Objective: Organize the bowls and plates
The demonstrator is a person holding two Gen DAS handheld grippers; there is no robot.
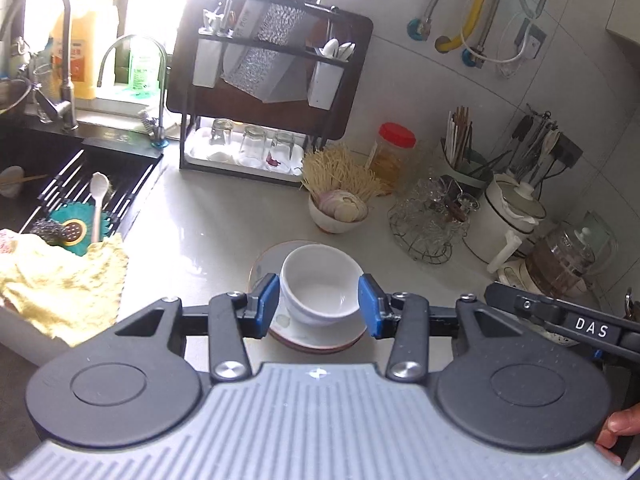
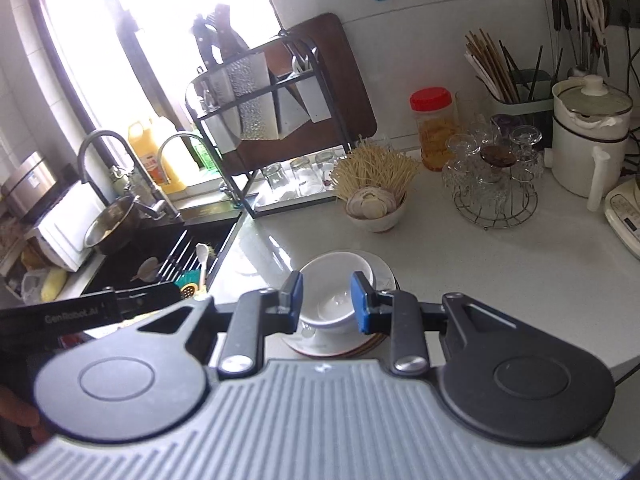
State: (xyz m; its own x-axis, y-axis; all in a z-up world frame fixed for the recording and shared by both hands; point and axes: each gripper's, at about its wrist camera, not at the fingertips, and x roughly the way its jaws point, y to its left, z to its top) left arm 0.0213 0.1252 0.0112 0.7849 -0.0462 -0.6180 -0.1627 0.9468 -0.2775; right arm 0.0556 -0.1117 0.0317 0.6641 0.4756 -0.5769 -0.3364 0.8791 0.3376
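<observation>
On inspection, a white bowl (image 1: 320,288) sat nested on a stack of plates (image 1: 320,340) on the counter (image 1: 208,240), near its front edge and to the right of the sink (image 1: 80,184). At least two plates could be made out by their rims in the right wrist view; an exact count could not be made. The bowl stood upright and looked empty.

The left tongs (image 1: 319,306) stood parted with nothing between the pads; the bowl showed in the gap but lay on the counter below, clear of them. The right tongs (image 2: 326,300) were narrower, also parted and empty, likewise above the stack and not touching it.

Judgement: the stacking of this set appeared done, with both tools released and raised off it. Items possibly outstanding: a second bowl (image 1: 338,212) further back held sliced food and noodles (image 1: 340,172) and looked in use, so probably not part of the job. Another small bowl (image 1: 12,186) lay in the sink with a spoon (image 1: 98,200) on the drain rack nearby; whether it belonged to the task could not be told.
</observation>
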